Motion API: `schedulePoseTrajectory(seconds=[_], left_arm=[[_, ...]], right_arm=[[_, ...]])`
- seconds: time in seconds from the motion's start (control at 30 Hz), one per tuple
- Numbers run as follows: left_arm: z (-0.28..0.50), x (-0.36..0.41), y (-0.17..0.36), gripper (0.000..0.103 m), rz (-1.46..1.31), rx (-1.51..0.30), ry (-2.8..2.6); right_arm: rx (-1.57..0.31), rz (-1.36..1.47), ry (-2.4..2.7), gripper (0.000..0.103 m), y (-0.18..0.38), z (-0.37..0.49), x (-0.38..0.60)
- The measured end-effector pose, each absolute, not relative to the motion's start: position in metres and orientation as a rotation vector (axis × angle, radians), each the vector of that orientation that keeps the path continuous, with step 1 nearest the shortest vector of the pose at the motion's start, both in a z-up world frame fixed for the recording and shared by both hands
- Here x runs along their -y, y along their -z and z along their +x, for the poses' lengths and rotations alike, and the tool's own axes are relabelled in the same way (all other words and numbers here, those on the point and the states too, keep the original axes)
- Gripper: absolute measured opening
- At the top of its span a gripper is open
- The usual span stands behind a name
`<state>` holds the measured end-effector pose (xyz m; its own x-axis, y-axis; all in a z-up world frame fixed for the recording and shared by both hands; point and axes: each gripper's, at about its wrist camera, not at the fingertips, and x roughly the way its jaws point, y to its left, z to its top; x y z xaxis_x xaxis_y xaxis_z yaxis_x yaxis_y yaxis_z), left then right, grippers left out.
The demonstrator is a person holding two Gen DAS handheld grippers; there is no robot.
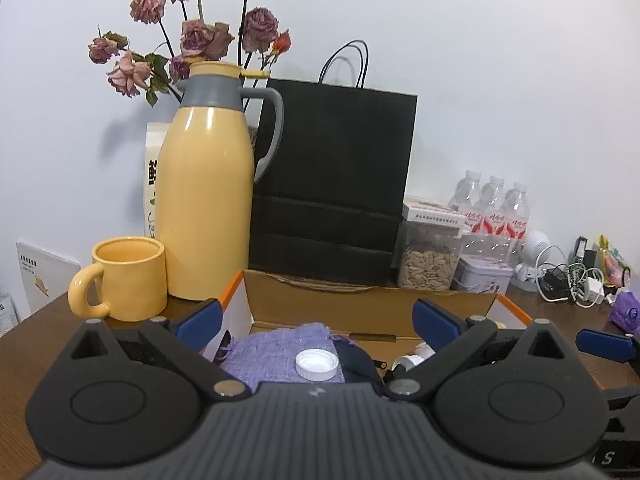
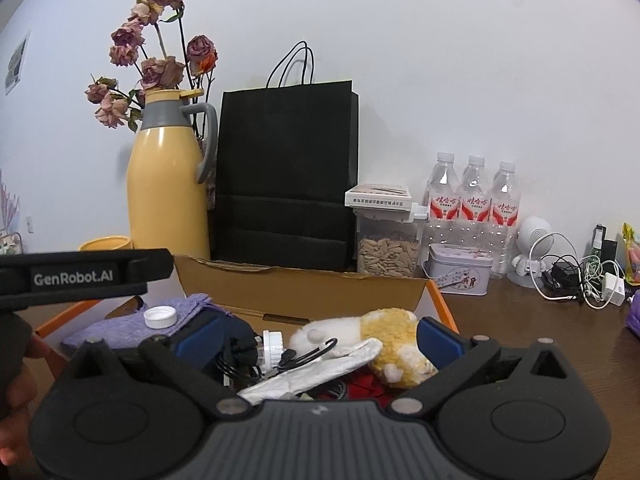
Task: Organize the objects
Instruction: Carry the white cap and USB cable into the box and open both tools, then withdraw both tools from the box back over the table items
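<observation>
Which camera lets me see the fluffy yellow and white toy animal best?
The right wrist view: the plush toy lies in the cardboard box in plain sight, between the open right claw fingers. The left wrist view does not show it at all.

An open cardboard box (image 2: 304, 292) with orange-edged flaps sits low in the centre of both views, holding a jumble of things. A lilac knitted cloth (image 1: 280, 354) lies crumpled at the box's left side, and a white ribbed bottle cap (image 1: 316, 365) rests on it, open side up. Just right of the cloth is a dark bundle with black cables (image 2: 240, 354). In the right wrist view, a yellow-and-white plush toy (image 2: 372, 334) lies on its side toward the lower right of centre, touching a crinkled white wrapper (image 2: 316, 372) that stretches diagonally below it. A small clear bottle with a white ribbed collar (image 2: 272, 346) lies tipped between the cables and the plush.
</observation>
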<state>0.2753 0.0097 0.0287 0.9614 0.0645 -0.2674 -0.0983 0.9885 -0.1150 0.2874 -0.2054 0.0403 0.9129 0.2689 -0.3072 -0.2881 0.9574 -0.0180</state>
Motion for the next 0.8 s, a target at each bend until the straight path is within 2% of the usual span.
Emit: schedulePoseTrajectory(seconds=[0.3,0.8], left_arm=[[0.241,-0.022,-0.036,0.103,-0.133,-0.230,-0.053],[0.196,-0.036,0.004,0.103,-0.042,-0.385,-0.003]], right_arm=[[-0.279,-0.059,-0.296,0.103,-0.046,0.260,0.222],[-0.392,-0.104,-0.352,0.103,-0.020,0.219,0.225]])
